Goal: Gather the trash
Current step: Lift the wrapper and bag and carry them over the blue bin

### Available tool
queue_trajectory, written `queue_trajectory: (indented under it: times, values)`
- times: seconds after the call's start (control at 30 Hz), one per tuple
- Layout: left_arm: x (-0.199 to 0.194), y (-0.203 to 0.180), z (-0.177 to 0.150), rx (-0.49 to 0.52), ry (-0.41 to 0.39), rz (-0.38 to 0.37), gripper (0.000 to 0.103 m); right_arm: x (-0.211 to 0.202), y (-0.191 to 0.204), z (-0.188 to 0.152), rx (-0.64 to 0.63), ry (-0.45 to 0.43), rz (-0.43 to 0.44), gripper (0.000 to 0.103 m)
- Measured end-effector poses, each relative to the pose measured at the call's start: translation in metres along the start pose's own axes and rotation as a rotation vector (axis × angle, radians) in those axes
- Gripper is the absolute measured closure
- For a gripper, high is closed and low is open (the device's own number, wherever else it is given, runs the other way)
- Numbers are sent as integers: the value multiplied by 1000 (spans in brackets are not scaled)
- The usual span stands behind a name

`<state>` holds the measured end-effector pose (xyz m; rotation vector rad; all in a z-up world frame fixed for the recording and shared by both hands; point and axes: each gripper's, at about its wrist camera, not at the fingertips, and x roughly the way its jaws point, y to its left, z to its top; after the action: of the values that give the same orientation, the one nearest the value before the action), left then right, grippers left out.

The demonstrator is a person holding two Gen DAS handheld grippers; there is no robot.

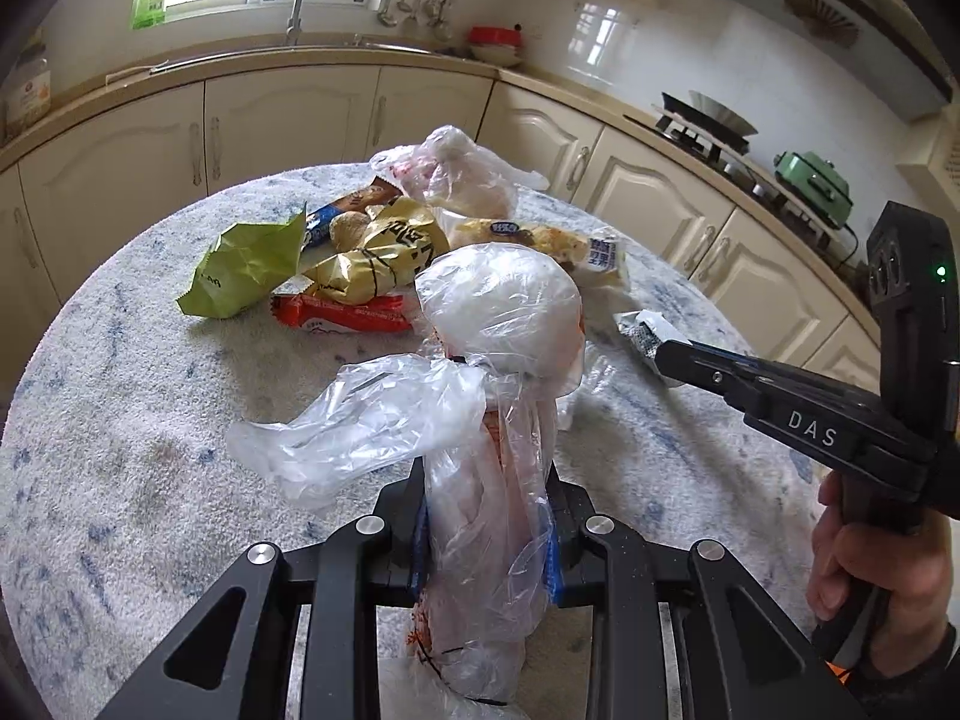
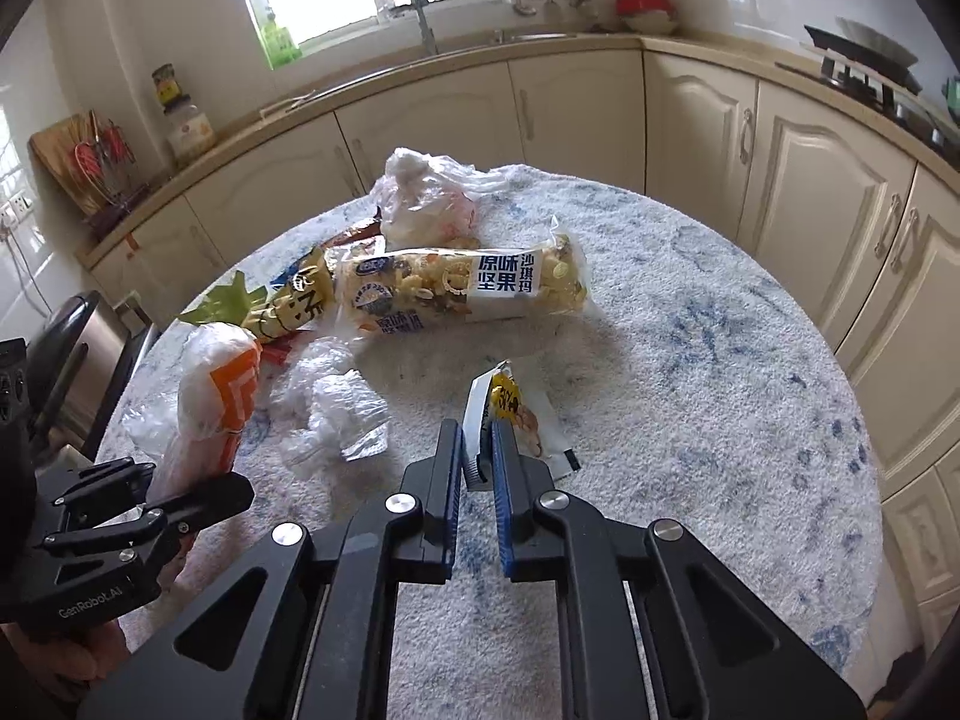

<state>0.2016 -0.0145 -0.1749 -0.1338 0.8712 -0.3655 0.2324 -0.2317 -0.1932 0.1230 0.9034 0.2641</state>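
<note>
My left gripper [image 1: 486, 516] is shut on a clear plastic bag [image 1: 498, 324] with orange and white contents, held upright over the table. It also shows in the right wrist view: left gripper [image 2: 150, 498], bag [image 2: 219, 390]. My right gripper [image 2: 480, 450] is shut on a small white wrapper [image 2: 516, 414] with yellow print. From the left wrist view, the right gripper [image 1: 660, 354] pinches that wrapper [image 1: 639, 330] just above the table. More trash lies behind: a green wrapper [image 1: 252, 264], a yellow wrapper [image 1: 384, 258], a red wrapper [image 1: 342, 312], a long snack pack [image 2: 462, 288] and a knotted plastic bag [image 2: 426, 198].
The round table [image 2: 690, 390] has a mottled white and blue cover. Crumpled clear plastic [image 2: 336, 414] lies near its left side. Cream cabinets [image 2: 810, 192] and a counter curve round behind. A dark bin [image 2: 72, 348] stands left of the table. A hand [image 1: 870, 564] holds the right gripper.
</note>
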Motion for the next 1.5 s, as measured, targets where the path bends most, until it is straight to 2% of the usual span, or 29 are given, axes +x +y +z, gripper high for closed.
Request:
queue_trajectory:
  times: [0.3,0.53,0.77,0.93,1.23,1.37,1.5]
  values:
    - [-20,-25,-3,35,-38,-20,79,-30,-2,-11,16,-40,26,96]
    - [-40,-61,7,97,-85,-63,79,-84,-13,-19,33,-126,26,96]
    - [-44,-144,12,219,-110,-173,79,-167,-51,-36,84,-237,-55,96]
    - [-33,-224,3,329,-92,-286,79,-228,-100,-70,156,-288,-160,96]
    - [10,-370,-44,515,33,-495,79,-315,-212,-167,374,-290,-386,96]
    - [43,-416,-70,582,132,-550,78,-328,-251,-210,466,-263,-435,96]
    - [89,-446,-90,620,250,-556,78,-319,-286,-252,566,-215,-438,96]
